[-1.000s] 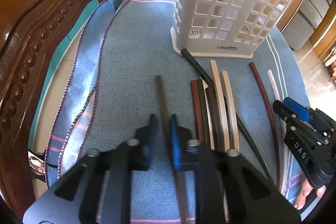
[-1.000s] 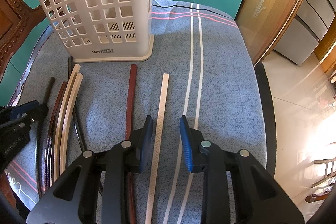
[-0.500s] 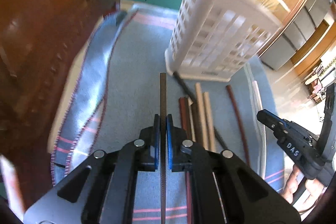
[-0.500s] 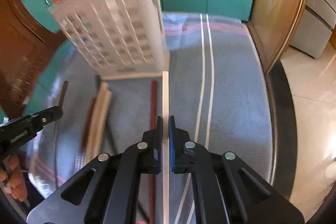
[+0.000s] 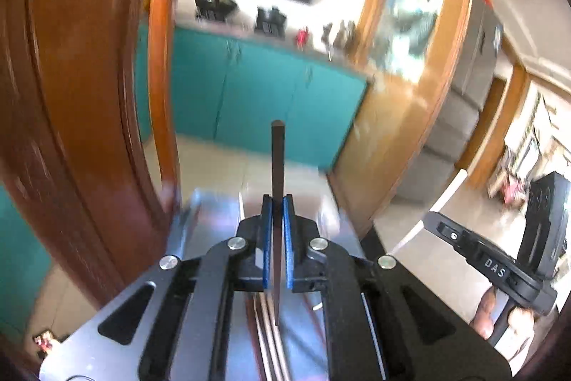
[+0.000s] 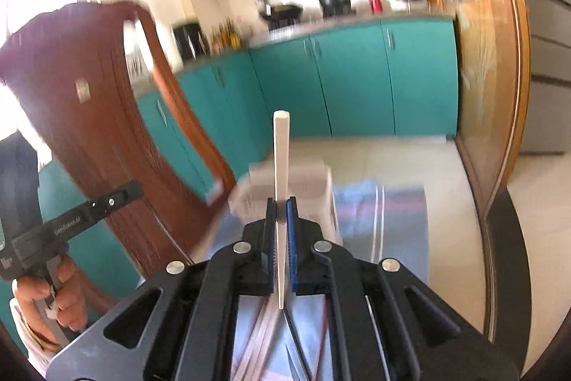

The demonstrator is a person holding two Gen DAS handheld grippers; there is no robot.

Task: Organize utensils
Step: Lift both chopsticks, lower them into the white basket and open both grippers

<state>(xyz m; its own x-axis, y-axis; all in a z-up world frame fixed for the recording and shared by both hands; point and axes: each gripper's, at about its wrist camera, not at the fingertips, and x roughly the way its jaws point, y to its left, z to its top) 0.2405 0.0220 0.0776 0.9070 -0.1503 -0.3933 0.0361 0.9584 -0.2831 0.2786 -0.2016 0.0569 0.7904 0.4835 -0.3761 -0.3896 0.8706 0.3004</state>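
Observation:
My left gripper is shut on a dark chopstick, held high in the air with its tip pointing forward and up. My right gripper is shut on a white chopstick, lifted the same way. Just beyond the right fingers the white perforated basket shows as a blur on the blue cloth. Several more chopsticks lie on the cloth below the right gripper, and some show beneath the left one. Each gripper appears in the other's view: the right gripper and the left gripper, held by a hand.
A carved wooden chair back rises at the left. Teal kitchen cabinets and a counter with pots stand ahead. A wood-framed glass door is at the right, above a tiled floor.
Both grippers closed on a chopstick each, dark in the left and white in the right, then rose steeply and tilted up, so the views now face the kitchen instead of the cloth.

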